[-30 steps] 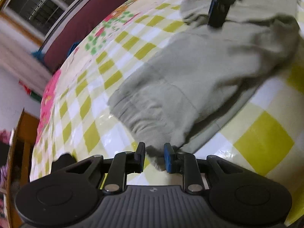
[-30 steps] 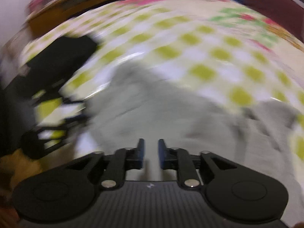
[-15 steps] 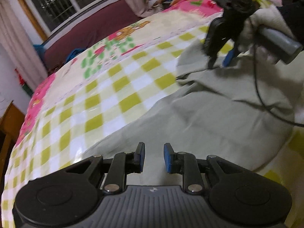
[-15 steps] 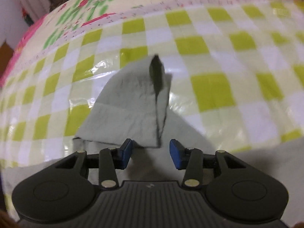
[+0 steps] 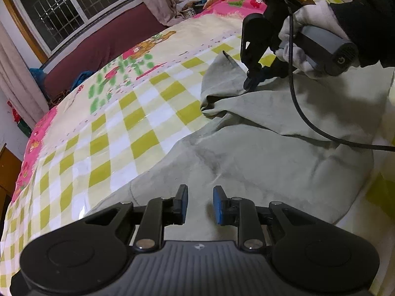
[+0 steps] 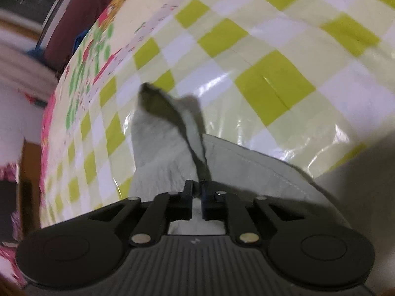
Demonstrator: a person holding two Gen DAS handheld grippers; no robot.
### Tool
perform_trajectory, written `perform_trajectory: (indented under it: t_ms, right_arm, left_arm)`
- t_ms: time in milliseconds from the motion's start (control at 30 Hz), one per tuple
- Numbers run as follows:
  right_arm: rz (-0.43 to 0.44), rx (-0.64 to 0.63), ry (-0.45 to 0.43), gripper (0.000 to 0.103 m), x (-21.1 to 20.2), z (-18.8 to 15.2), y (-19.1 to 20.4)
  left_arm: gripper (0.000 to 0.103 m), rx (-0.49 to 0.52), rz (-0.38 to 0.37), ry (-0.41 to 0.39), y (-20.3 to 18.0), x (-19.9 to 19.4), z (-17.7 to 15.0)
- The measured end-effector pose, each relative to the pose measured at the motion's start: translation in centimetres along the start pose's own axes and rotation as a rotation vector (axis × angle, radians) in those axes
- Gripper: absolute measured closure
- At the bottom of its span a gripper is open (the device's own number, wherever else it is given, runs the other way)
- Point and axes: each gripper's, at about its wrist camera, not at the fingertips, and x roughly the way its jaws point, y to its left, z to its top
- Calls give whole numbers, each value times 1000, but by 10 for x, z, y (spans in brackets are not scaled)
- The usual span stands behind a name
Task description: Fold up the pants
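Left wrist view, pants: we are seeing the grey-green pants point(image 5: 259, 153) lying across the checked bed cover point(image 5: 103, 148), spreading from just under our left tool out to the far right.
Left wrist view, left tool: our left tool point(image 5: 200, 203) is hanging over the near cloth with its pads spread and nothing between them; a second ago a cuff sat right at these pads, so we are now reading this hand as free.
Left wrist view, right tool: our right tool point(image 5: 251, 81), held in a white-gloved hand point(image 5: 303, 39), is biting down on the raised far corner of the pants, its black cable point(image 5: 311, 120) trailing over the cloth.
Right wrist view, right tool: the right tool point(image 6: 196, 192) has just been closing, and its pads are now pinching a thin upright ridge of the pants point(image 6: 172, 133); half a second ago they were standing wide around that ridge.
Meaning for the task: we are judging the corner secured and ready to be carried over as 1 fold, though the fold itself is not yet made.
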Motion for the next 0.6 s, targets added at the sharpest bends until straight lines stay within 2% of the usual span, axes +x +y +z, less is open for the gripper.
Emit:
perform_trajectory:
  t_ms: [167, 333, 467, 600]
  right_arm:
    - [61, 0, -34, 101, -26, 0, -1]
    - [102, -5, -111, 101, -89, 12, -11]
    - [73, 13, -209, 101, -157, 26, -37]
    - [-7, 12, -323, 101, -234, 39, -72]
  left_arm:
    - [64, 25, -7, 0, -4, 3, 2]
    - [64, 74, -44, -9, -14, 7, 11]
    - [63, 136, -90, -41, -35, 7, 30]
    - [61, 193, -164, -90, -64, 6, 53]
